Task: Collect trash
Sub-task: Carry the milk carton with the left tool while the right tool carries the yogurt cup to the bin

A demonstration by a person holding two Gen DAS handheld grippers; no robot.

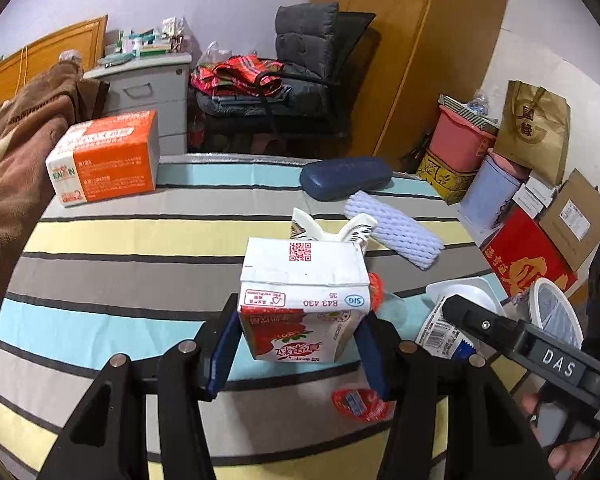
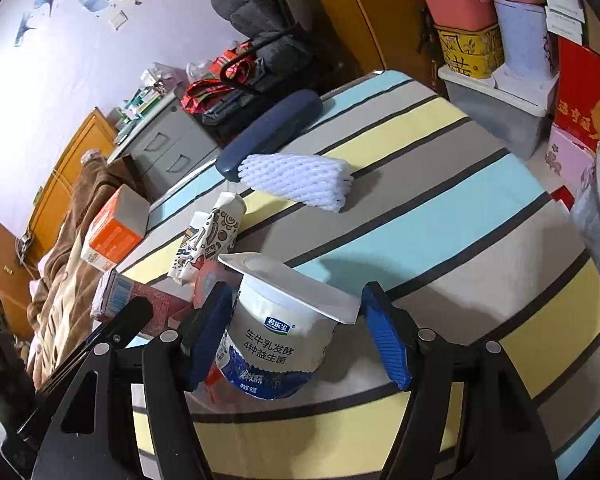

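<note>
Clamping its blue pads against both sides, the left gripper [image 1: 300,344] held the milk carton [image 1: 304,296] above the striped tablecloth [image 1: 120,280]. The right gripper [image 2: 300,332] straddled the yogurt cup [image 2: 276,340], one pad at its side, the other apart; whether it gripped was unclear.

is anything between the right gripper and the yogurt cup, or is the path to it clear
Nothing visible stands in the way. The yogurt cup already sits between the right gripper pads; the left pad looks against its side, while a gap shows at the right pad.
</note>
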